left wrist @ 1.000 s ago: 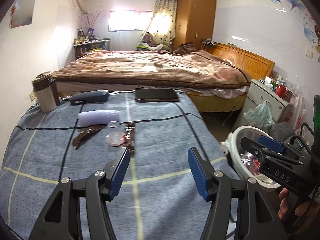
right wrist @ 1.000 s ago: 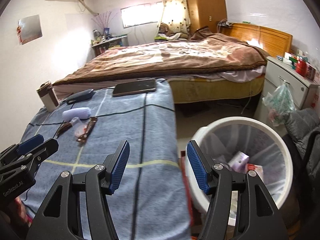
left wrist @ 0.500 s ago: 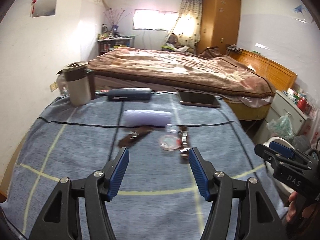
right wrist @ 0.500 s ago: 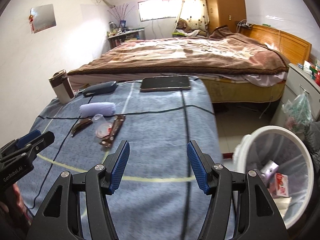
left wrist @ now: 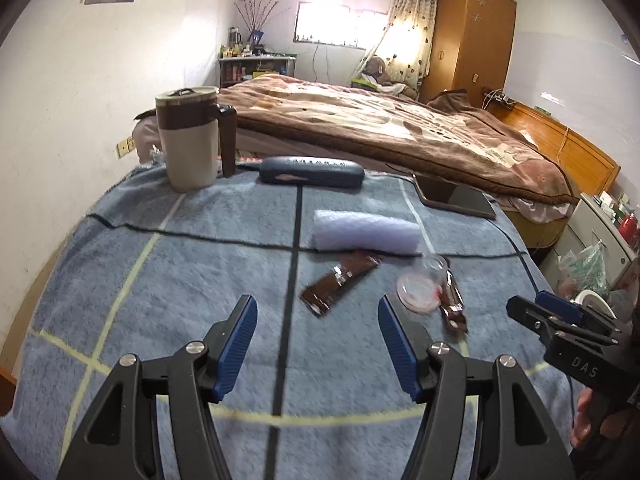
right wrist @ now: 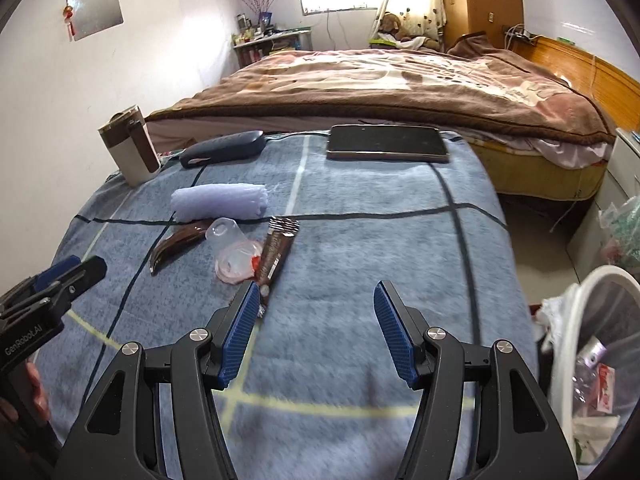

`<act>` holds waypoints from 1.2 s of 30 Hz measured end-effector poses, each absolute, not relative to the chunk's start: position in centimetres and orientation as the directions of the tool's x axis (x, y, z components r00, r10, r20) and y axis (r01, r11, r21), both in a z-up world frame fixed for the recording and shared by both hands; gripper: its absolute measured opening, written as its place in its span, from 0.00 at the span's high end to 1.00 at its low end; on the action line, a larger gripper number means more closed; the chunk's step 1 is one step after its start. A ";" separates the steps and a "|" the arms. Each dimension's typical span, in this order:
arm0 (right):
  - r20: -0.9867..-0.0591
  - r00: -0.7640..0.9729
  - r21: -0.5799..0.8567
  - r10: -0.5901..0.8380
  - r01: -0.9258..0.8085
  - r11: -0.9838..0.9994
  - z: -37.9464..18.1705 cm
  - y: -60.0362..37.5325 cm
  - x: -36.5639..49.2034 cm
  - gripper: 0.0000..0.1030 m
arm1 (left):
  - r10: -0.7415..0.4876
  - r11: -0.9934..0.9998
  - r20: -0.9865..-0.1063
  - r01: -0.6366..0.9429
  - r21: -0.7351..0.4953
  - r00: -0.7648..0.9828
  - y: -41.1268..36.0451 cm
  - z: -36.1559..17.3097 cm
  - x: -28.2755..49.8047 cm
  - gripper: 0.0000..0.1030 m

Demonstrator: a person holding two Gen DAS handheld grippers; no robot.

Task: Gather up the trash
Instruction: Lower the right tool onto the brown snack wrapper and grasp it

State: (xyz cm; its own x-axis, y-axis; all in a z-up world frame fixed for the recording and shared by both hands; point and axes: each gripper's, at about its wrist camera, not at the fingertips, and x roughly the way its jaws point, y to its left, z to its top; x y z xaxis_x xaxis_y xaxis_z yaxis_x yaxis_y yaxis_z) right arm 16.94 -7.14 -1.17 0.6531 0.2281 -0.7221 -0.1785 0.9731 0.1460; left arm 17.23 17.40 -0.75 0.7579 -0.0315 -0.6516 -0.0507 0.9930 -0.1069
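Left to right on the blue checked blanket [right wrist: 360, 248]: a lidded mug [left wrist: 190, 136] stands upright at the far left corner, a dark glasses case [left wrist: 311, 172] lies just right of it, and a phone [right wrist: 386, 143] lies flat at the far edge toward the right. Nearer, mid-blanket, is the trash, bunched close: a lavender foam roll [left wrist: 366, 233], w/ a brown wrapper [left wrist: 340, 282] just in front of it, then a clear plastic cup [right wrist: 231, 250] tipped on its side w/ pink residue, and a 2nd brown wrapper [right wrist: 276, 254] touching the cup's right side. The left gripper [left wrist: 318, 334] hangs over the blanket near the 1st wrapper, jaws spread, nothing betw. them. The right gripper [right wrist: 316, 326] is likewise spread and empty; its left pad sits just beside the near end of the 2nd wrapper, contact unclear. Far right, off the blanket, a white bin [right wrist: 576, 320] w/ a liner holds some packaging.
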 end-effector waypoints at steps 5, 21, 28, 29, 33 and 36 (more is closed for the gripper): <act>-0.735 0.641 0.136 0.220 -0.178 0.974 -1.7 -5.9 18.4 0.40 | -0.027 0.996 -0.684 -0.037 -0.079 0.729 17.8 -1.7 19.5 0.37; -0.769 0.595 0.140 0.234 -0.201 0.970 -3.7 -4.0 21.2 0.44 | -0.087 0.996 -0.739 0.045 -0.077 0.668 16.7 -4.5 24.4 0.37; -0.780 0.583 0.131 0.228 -0.203 0.970 -4.2 -3.8 21.4 0.50 | -0.094 0.996 -0.753 0.053 -0.078 0.652 16.5 -5.4 25.0 0.37; -0.780 0.583 0.130 0.225 -0.201 0.971 -4.2 -3.8 21.5 0.52 | -0.095 0.995 -0.753 0.056 -0.077 0.651 16.5 -5.4 25.1 0.37; -0.783 0.586 0.117 0.209 -0.191 0.975 -4.2 -3.9 21.5 0.61 | -0.102 0.995 -0.762 0.078 -0.068 0.640 16.1 -5.7 25.4 0.38; -0.788 0.589 0.082 0.179 -0.188 0.979 -4.2 -3.7 21.4 0.73 | -0.092 0.996 -0.770 0.072 -0.060 0.632 16.0 -5.8 25.6 0.45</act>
